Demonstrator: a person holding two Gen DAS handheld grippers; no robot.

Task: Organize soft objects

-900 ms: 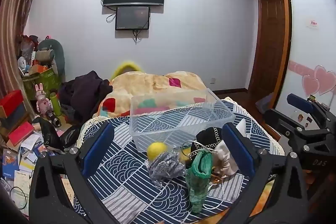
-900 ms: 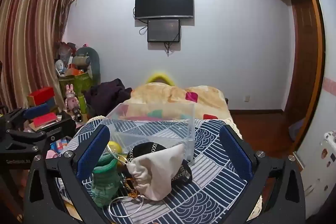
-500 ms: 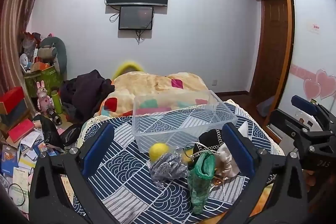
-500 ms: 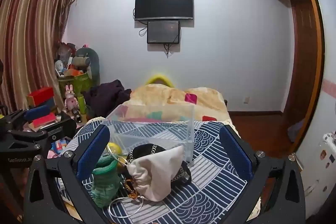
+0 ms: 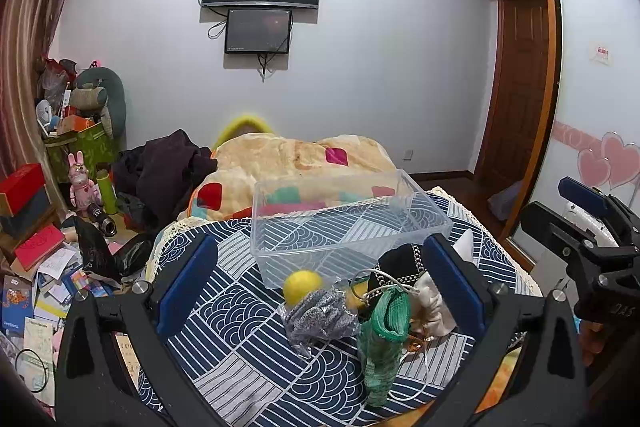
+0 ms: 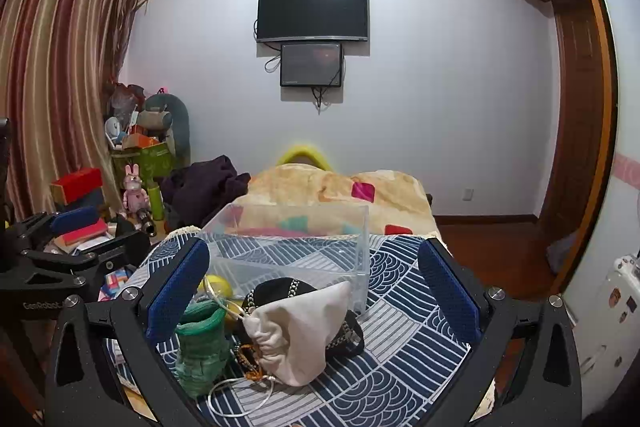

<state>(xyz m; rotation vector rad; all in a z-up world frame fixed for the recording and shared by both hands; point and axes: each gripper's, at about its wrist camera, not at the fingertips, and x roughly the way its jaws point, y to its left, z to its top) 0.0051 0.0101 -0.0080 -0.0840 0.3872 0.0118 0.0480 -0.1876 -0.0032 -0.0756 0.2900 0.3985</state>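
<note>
Compared with the frames from 0.9 s and 0.5 s ago, we see the left view drift slightly: the bin (image 5: 348,227) and the soft pile sit a little further right in it; the right view is almost unchanged. Nothing in the pile has moved. Our left gripper (image 5: 320,285) hangs with its blue pads spread wide, holding nothing; our right gripper (image 6: 312,289) is likewise wide apart and empty. The bin is clear, hard plastic, rectangular, with nothing inside that we can see, resting on a blue-and-white wave-patterned cover (image 5: 224,315). The soft things lie just in front of the bin, touching one another: a smooth yellow ball (image 5: 302,285) against the bin's near wall, a crinkly grey knit bundle (image 5: 320,319) in clear film, a green knitted tube (image 6: 202,343) standing upright, a cream cloth drawstring pouch (image 6: 304,335) with a gathered neck and white cord, and a black cap (image 6: 280,291) with a patterned band, partly under the pouch. Behind the bin lies a fluffy beige blanket (image 6: 340,187) with coloured patches. In the left view, the right gripper shows at the right edge, well apart from the pile.
</note>
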